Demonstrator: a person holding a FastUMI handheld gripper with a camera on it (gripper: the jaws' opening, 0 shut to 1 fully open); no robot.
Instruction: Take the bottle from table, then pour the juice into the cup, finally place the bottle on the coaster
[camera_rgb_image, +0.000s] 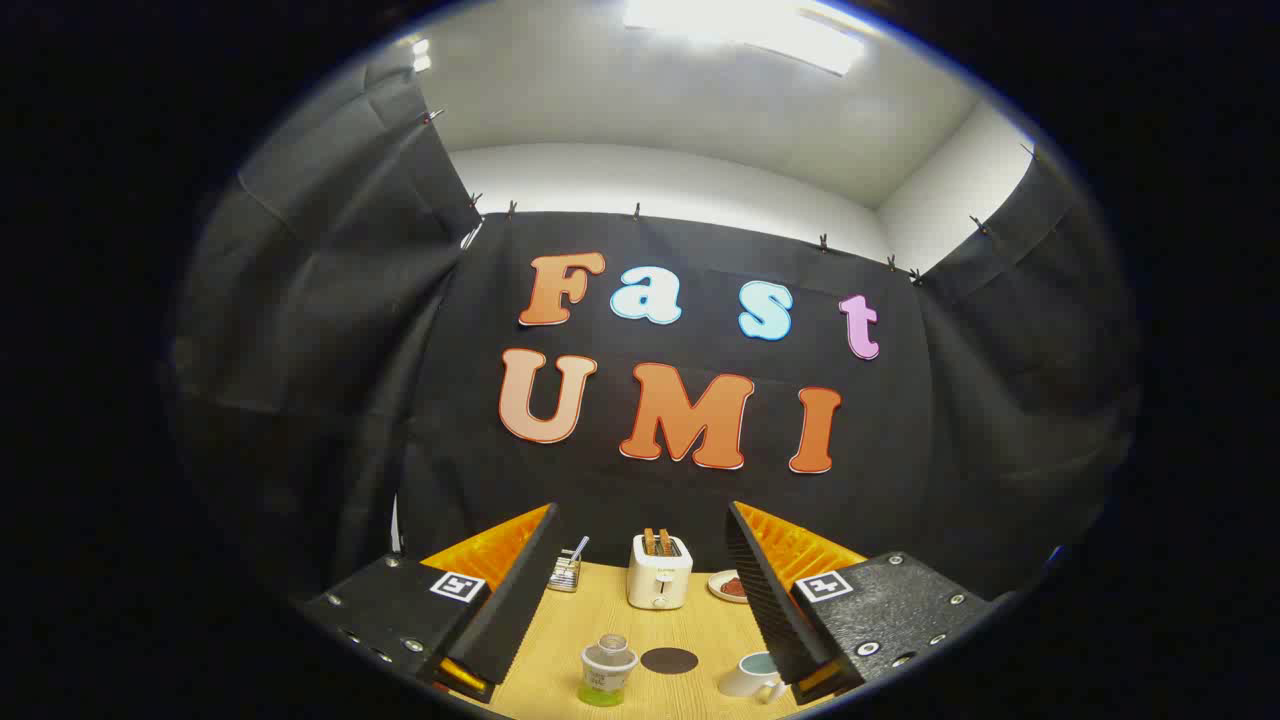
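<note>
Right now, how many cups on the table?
1. The cup sits beside the right finger of the open gripper, right of the dark coaster. Others may be hidden behind the fingers.

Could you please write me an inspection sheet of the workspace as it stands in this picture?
Surface: wooden table, light, bare between the things.
Job's things: bottle upright, between the fingers; dark round coaster beside it; cup next to one finger.
Clutter: toaster with slices at the back; small wire basket with a utensil; small plate holding something reddish.
Grippers: hand-held gripper open, fingers wide apart, holding nothing.
Cables: nothing seen.
Surroundings: black cloth wall, white ceiling with a lamp.
</note>
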